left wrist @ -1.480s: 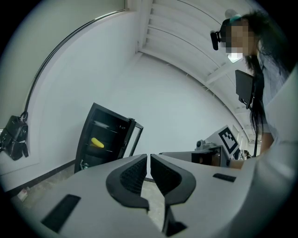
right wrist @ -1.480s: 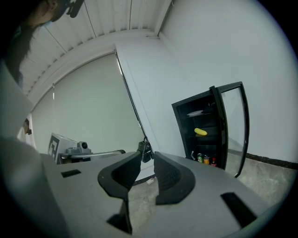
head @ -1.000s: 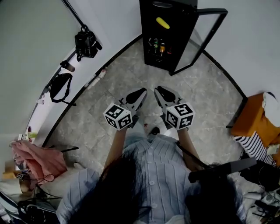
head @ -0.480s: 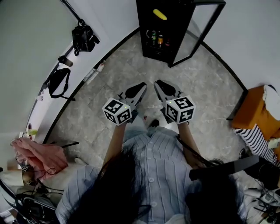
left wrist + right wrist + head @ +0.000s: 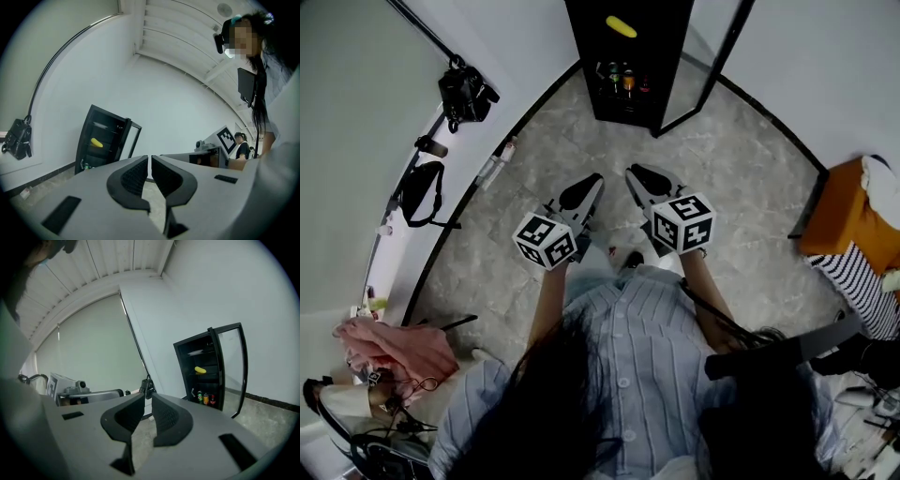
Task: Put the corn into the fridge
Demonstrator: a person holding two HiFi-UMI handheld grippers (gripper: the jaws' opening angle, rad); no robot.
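Head view, item: corn [image 5: 621, 26], one short plain-yellow cob lying flat on an upper shelf of the black fridge [image 5: 661, 66], well ahead of the left tongs [image 5: 589, 184] and right tongs [image 5: 639, 175]. Both tongs: pressed shut, empty, side by side. Placement looks done; any closing of the open glass door [image 5: 708, 56], ahead-right of the right tongs, should be a gentle push so the cob does not roll.

Corn [image 5: 621, 26] lies inside the open fridge [image 5: 673, 66]; left gripper [image 5: 592, 182] and right gripper [image 5: 634, 173] hang side by side above the floor [image 5: 750, 187].
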